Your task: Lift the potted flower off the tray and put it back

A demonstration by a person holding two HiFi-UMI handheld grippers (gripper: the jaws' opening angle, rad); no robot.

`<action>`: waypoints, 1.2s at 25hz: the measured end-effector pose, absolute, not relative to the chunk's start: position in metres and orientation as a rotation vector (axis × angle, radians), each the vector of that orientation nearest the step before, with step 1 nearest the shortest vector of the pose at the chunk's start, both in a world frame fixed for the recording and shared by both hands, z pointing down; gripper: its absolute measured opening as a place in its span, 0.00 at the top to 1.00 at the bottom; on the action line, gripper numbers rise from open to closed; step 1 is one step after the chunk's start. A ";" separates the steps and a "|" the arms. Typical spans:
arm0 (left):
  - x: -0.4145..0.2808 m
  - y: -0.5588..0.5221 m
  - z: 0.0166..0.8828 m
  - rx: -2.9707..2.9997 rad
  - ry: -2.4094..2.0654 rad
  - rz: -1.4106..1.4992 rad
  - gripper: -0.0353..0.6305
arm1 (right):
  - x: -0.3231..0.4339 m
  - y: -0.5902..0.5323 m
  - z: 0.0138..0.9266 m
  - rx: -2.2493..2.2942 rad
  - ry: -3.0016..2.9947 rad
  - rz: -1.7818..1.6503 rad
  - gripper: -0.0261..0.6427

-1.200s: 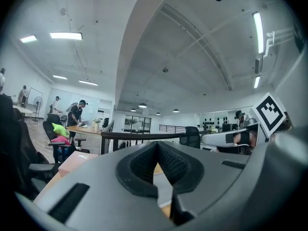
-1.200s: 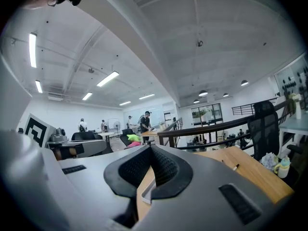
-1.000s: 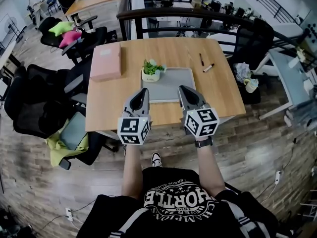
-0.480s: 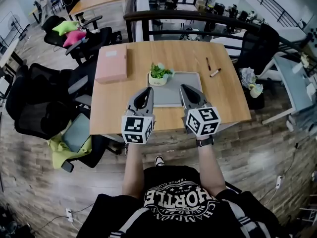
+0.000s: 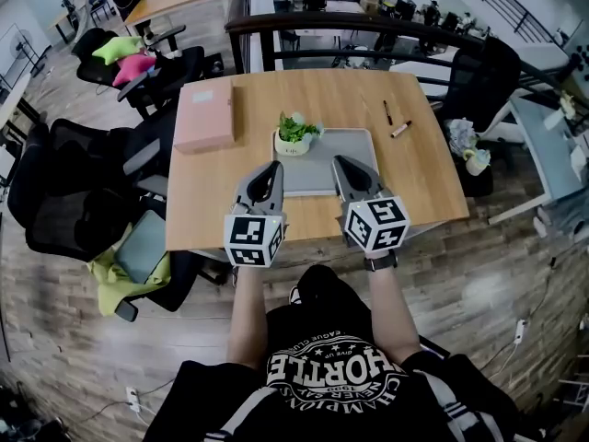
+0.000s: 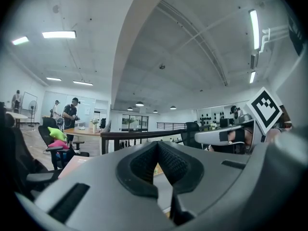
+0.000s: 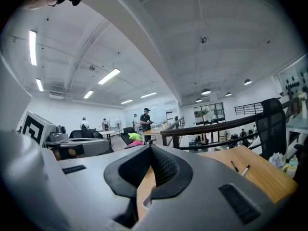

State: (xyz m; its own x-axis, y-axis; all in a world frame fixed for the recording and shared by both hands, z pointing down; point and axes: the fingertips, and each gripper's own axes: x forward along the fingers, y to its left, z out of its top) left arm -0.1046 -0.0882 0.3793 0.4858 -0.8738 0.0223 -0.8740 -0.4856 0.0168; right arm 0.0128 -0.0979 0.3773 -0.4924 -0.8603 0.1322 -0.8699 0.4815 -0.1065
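Both tools are shut with nothing between the pads: my left tool (image 5: 271, 168) and my right tool (image 5: 339, 162) hang side by side over the near edge of the tray (image 5: 345, 159), pointing roughly level across the bench (image 5: 419, 168). The potted flower (image 5: 294, 134) stands upright in the far left corner of the tray, well apart from both tips, and nothing has been lifted yet. The first hazard, as I judge it, is an approach with the jaws closed. A shut tip reaching the pot pushes it instead of gripping it, and a pot this near the rim could tip over or slide off the far edge. The second hazard is grip placement. The leaves spread over the pot mouth, so a high grip closes on foliage, not on the wall, and the plant tears or the pot drops. A round, smooth pot may also rotate or slip between two narrow pads if I squeeze off centre. The tray looks light and may shift if a tip drags on it. The pink box (image 5: 205, 116) lies just left of the tray, so a wide swing of my left tool could strike it. On the return, a base set down on the rim leaves the pot tilted.
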 end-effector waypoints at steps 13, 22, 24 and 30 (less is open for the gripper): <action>-0.107 -0.118 0.390 2.670 -1.592 0.020 0.92 | 0.000 -0.127 0.395 1.482 -2.658 0.259 0.93; -0.095 -0.150 0.394 2.666 -1.585 0.035 0.92 | 0.016 -0.163 0.399 1.494 -2.648 0.278 0.93; -0.095 -0.156 0.396 2.665 -1.584 0.044 0.92 | 0.015 -0.171 0.401 1.488 -2.653 0.290 0.93; -0.098 -0.174 0.399 2.653 -1.590 0.049 0.92 | 0.008 -0.187 0.406 1.469 -2.664 0.302 0.93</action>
State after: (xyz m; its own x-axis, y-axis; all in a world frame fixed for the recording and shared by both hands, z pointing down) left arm -0.0983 -0.1737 0.3995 0.4715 -0.8804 0.0517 -0.8819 -0.4708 0.0252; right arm 0.0076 -0.1872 0.4065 -0.5353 -0.8278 0.1679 -0.8444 0.5194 -0.1313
